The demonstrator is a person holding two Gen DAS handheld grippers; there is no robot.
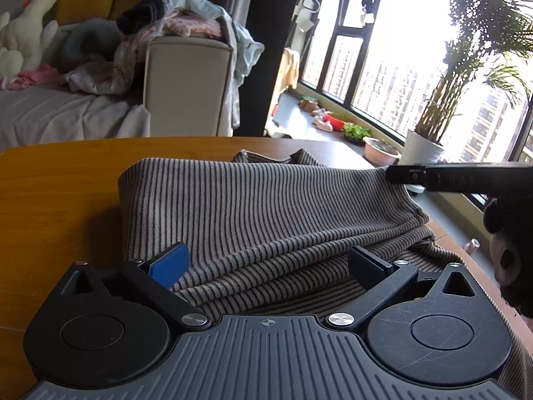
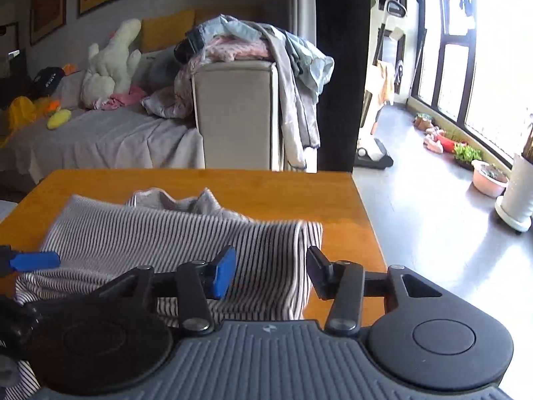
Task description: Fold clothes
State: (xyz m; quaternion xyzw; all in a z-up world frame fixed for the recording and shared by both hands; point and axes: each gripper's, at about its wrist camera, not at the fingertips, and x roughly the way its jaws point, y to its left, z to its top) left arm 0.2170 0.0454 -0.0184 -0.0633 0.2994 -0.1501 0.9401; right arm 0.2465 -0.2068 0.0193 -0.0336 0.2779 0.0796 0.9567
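A brown-and-grey striped garment (image 1: 266, 206) lies folded over on the wooden table (image 1: 60, 200), its collar at the far edge. My left gripper (image 1: 269, 266) is open wide over the near left part of the garment, with cloth lying between the blue pad (image 1: 170, 265) and the black finger (image 1: 368, 266). My right gripper (image 2: 269, 271) is open, and the right fold edge of the garment (image 2: 186, 233) runs between its fingers. In the left wrist view the right gripper's finger (image 1: 409, 176) touches the raised right corner of the cloth. The left gripper's blue pad (image 2: 33, 261) shows in the right wrist view.
Beyond the table stands a beige sofa arm (image 2: 233, 113) piled with clothes, and a sofa with plush toys (image 2: 110, 63). To the right are a floor with potted plants (image 2: 514, 193) and large windows. The table's right edge (image 2: 363, 206) is near the garment.
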